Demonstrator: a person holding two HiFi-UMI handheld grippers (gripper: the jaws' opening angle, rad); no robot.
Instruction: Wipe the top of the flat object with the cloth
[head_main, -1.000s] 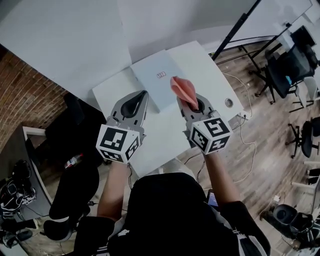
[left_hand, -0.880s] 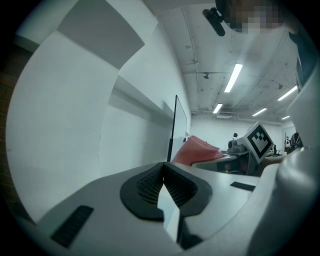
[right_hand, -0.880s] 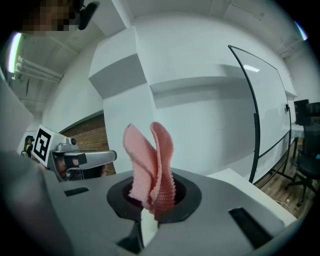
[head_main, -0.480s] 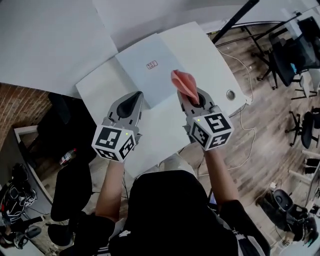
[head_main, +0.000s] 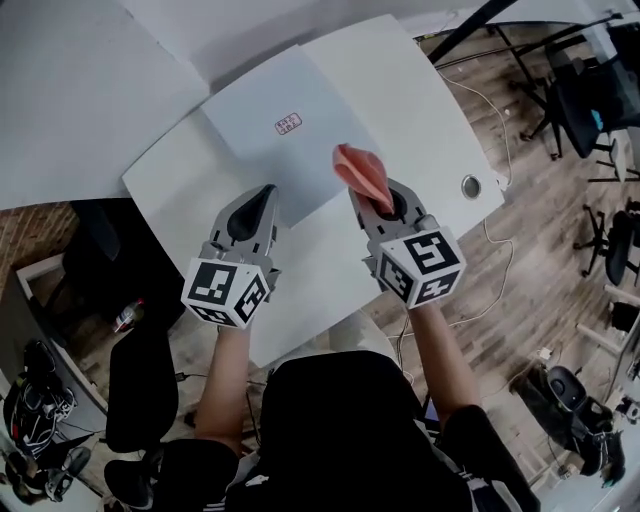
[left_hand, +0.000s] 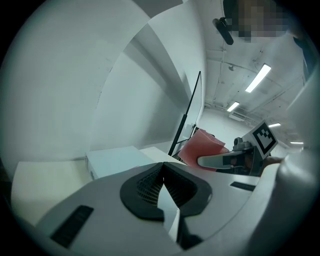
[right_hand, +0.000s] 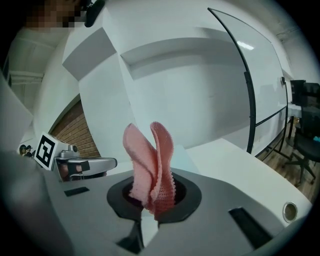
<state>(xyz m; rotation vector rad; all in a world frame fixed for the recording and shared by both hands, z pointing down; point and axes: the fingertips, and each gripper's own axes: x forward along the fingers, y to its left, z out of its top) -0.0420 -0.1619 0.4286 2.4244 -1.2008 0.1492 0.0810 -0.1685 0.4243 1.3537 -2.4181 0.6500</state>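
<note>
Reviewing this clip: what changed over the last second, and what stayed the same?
Both grippers have come down toward the table and closer to the flat white box. Nothing was taken hold of or let go. The right gripper stays shut on the pink cloth, which stands up from its jaws. The left gripper stays shut and empty. The box lies where it was, and the cloth does not appear to touch it yet.

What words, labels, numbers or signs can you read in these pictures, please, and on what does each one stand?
Red label on top of the flat white box: some print, too small and blurred to read.
Square black-and-white patterns on the left tongs and right tongs: coded markers, no letters or digits.
Pink cloth: no print.
Nothing else legible.
</note>
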